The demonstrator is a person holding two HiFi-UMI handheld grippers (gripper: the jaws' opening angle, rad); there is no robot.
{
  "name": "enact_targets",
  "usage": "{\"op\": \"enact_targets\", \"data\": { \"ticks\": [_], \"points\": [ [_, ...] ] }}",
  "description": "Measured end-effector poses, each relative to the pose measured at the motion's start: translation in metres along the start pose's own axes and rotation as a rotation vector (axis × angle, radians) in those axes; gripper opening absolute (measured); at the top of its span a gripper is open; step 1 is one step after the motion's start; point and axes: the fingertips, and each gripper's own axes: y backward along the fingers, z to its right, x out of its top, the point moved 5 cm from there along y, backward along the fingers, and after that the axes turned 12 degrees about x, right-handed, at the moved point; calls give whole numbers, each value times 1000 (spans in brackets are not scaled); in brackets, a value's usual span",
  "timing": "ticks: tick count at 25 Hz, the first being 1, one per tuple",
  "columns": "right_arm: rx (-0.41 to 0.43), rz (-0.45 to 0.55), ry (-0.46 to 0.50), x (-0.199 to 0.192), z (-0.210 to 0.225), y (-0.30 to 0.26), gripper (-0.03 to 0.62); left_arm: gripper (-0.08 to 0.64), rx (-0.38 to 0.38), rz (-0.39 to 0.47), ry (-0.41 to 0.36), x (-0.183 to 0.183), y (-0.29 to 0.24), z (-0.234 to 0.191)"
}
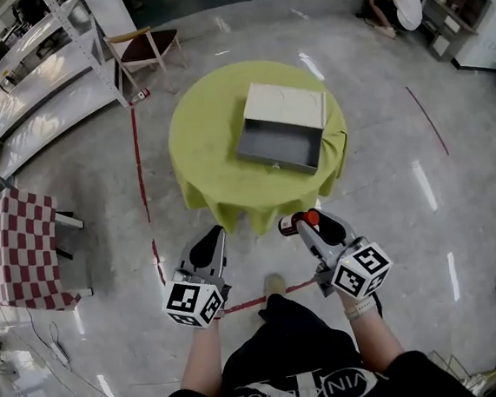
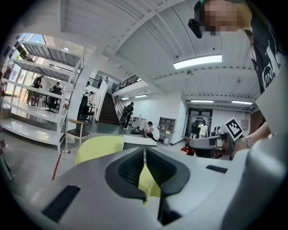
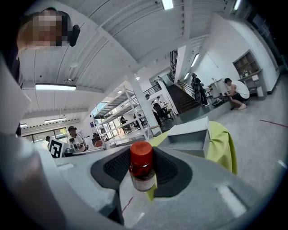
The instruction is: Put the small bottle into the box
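Note:
A small bottle (image 3: 142, 167) with a red cap and dark contents is clamped between the jaws of my right gripper (image 3: 143, 173). In the head view the bottle (image 1: 297, 222) and right gripper (image 1: 307, 224) hover just off the near edge of a round table with a yellow-green cloth (image 1: 210, 166). On that table lies an open grey box (image 1: 279, 143) with its pale lid tipped back; the box (image 3: 191, 140) also shows ahead in the right gripper view. My left gripper (image 1: 210, 240) is held lower left of the table, its jaws (image 2: 145, 168) pressed together with nothing in them.
A chair (image 1: 142, 46) and white metal shelving (image 1: 36, 78) stand beyond the table at upper left. A red-and-white checked table (image 1: 13, 251) is at the left. A seated person (image 1: 395, 0) is far back right. Red tape lines (image 1: 141, 173) mark the glossy floor.

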Motion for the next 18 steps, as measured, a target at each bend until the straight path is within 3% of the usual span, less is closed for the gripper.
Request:
{"op": "enact_targets", "data": {
  "ticks": [18],
  "points": [
    [33,-12,-13,21,48,-28,147,23,-11,-3,-10,15,-62,7]
  ]
}}
